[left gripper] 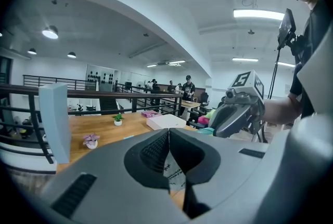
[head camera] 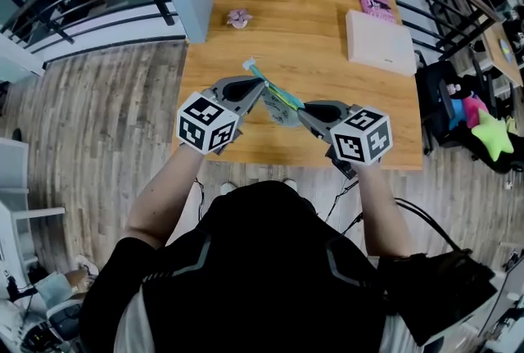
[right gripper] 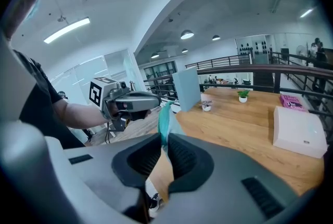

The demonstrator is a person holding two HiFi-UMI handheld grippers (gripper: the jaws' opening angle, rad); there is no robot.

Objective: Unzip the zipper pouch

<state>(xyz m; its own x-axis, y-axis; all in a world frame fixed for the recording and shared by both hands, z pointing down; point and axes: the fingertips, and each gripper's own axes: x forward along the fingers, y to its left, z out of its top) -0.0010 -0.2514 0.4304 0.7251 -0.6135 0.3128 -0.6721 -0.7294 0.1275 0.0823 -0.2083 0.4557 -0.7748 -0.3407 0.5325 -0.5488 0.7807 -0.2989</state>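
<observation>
We judge the unzip pull is in hand. The left gripper (head camera: 260, 88) has its dark ribbed pads clamped tight on a thin edge of the flat, translucent printed plastic pouch with a teal zipper strip (head camera: 280, 100), held in the air over the near edge of the smooth wooden table (head camera: 327, 40). The right gripper (head camera: 300, 109) pinches the pouch's teal edge. Next, we'd brace the right and draw the left along the strip. The slider is too small to tell.

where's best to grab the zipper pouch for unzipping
Probably at an end of the zipper pouch, just below its teal zipper edge, coming in from the side like the right gripper: it's flat and held edge-up, so fingers can close across its two faces.
</observation>
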